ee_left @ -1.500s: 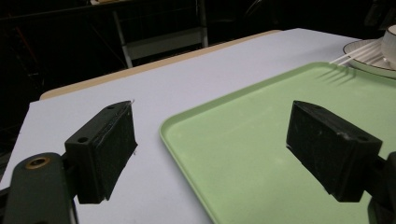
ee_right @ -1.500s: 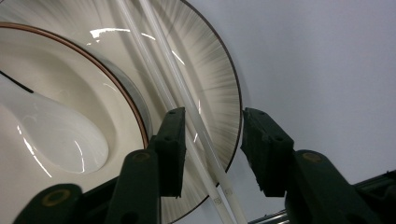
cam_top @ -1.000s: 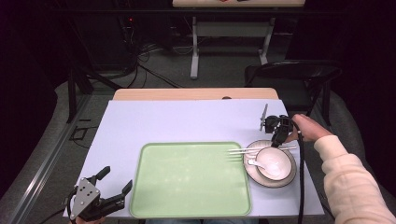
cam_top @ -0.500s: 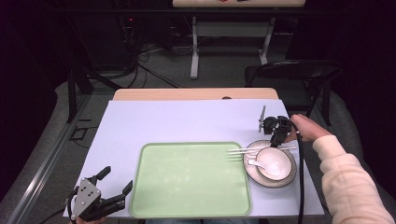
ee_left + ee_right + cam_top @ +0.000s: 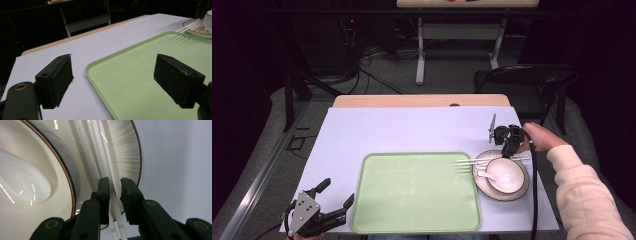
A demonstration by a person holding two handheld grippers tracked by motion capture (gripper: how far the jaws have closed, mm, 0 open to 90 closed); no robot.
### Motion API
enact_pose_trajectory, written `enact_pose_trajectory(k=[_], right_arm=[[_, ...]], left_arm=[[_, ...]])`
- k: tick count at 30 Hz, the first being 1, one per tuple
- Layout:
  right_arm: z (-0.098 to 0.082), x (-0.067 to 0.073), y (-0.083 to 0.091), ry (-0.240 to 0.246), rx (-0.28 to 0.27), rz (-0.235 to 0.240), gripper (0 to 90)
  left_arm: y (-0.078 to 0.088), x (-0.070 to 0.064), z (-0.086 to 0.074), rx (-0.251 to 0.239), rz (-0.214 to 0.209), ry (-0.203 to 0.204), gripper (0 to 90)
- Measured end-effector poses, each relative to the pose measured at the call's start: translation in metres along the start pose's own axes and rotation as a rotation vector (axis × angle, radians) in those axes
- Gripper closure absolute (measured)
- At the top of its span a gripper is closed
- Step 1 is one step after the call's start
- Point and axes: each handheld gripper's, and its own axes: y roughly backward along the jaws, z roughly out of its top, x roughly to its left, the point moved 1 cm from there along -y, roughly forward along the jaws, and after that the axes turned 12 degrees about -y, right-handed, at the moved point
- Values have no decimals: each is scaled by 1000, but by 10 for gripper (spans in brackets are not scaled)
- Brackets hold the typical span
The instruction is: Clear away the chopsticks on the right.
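Lavender table (image 5: 412,130): bowl (image 5: 504,175) holds a spoon (image 5: 484,174); right claw (image 5: 115,191) grips chopsticks (image 5: 105,167); left claw (image 5: 120,80) open.

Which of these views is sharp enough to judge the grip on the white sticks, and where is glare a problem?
Right gripper view: right gripper sharp, closed around the chopsticks, with bright streaks of glare on the bowl. High view: soft, evenly lit table, dark background. Left gripper view: left gripper crisp, tray faintly shiny.
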Motion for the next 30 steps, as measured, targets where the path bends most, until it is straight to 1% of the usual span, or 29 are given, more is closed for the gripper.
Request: enact_pose_trajectory(k=[4,7,11,12,13,14,16,17,18,20,22,23,24,25,26,28,29,30], right_arm=[[0,0,0,3,7,-2,774],[-1,-2,0,-6,16,-35,774],[0,-2,-1,-6,15,-50,780],[0,-2,-1,-6,24,-60,779],[0,-3,-2,3,24,-61,776],[0,-2,-2,-6,29,-58,773],[-2,-1,3,21,15,-47,748],[-4,1,4,14,18,-50,744],[-6,1,5,18,15,-51,741],[-9,0,5,18,31,-45,739],[-11,-1,2,10,46,-56,741],[-12,-1,0,13,50,-48,740],[-12,-1,-2,22,58,-51,745],[-12,-1,-3,17,69,-64,749],[-12,-2,-5,19,73,-64,750],[-12,-2,-9,28,71,-71,764],[-11,-3,-10,24,80,-65,775],[-11,-3,-10,26,65,-61,778]], left_arm=[[0,0,0,-3,1,-1,155],[0,0,0,-3,1,-2,155],[0,0,0,-3,2,-2,155],[0,0,0,-3,2,-2,155],[0,0,0,-4,2,-2,155],[1,0,0,-4,3,-5,155],[0,0,0,-4,2,-4,155],[1,-1,0,-4,1,-4,155],[1,-1,0,-5,1,-6,155],[0,-1,0,-4,1,-8,155],[0,-1,0,-4,-1,-7,155],[0,-1,0,-4,1,-6,155],[0,-1,0,-4,1,-6,155],[0,-1,0,-4,2,-8,155],[0,-1,0,-4,2,-7,155],[0,-1,0,-4,1,-7,155],[0,-1,0,-5,2,-7,155],[0,-1,0,-6,-1,-6,155]])
